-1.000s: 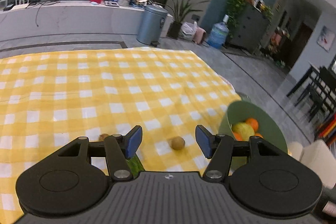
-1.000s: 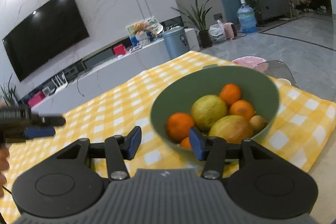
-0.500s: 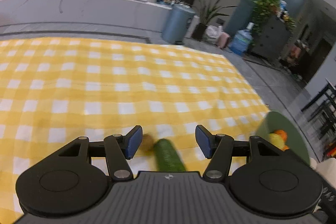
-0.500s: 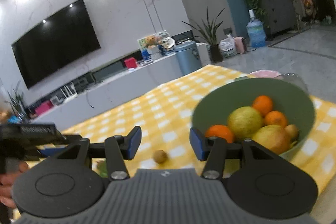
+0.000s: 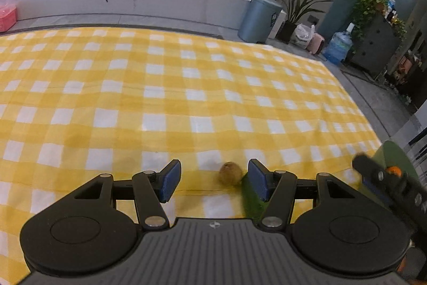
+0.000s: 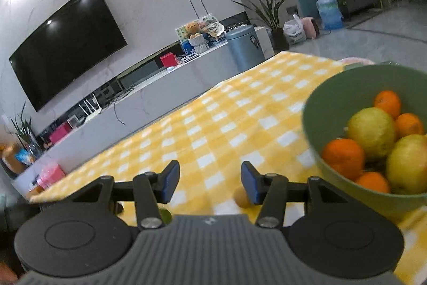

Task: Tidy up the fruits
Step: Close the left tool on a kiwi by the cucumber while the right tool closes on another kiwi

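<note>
While my left tongs (image 5: 210, 184) hang over the yellow checked counter (image 5: 186, 87), the view has changed since a second ago: back then the small brown kiwi (image 5: 230, 176) sat squarely in the middle of the gap and the green bowl (image 5: 395, 159) filled the right side with its fruit showing. Now the kiwi lies just beside the right-hand blue pad, and only a sliver of the bowl shows at the far right edge, partly covered by the other tongs' black finger, which has come into view there. The cucumber (image 5: 249, 200), which half a second ago lay in the middle of the gap, now shows only as a dark green strip under the right-hand pad. Its long axis runs from the tongs' base away toward the kiwi, its far end just beside the kiwi; whether the two touch I cannot tell. The left tongs stand about half open, with nothing gripped.

From my right tongs (image 6: 209, 182), the bowl (image 6: 333, 98) has slid from the centre to the right edge of the view. It holds oranges (image 6: 343, 155) and yellow-green pears (image 6: 372, 132). The kiwi (image 6: 241, 198) peeks out beside the right-hand pad, low on the cloth, and a bit of the cucumber (image 6: 166, 215) shows behind the left-hand finger. These tongs are also roughly half open and empty.
</note>
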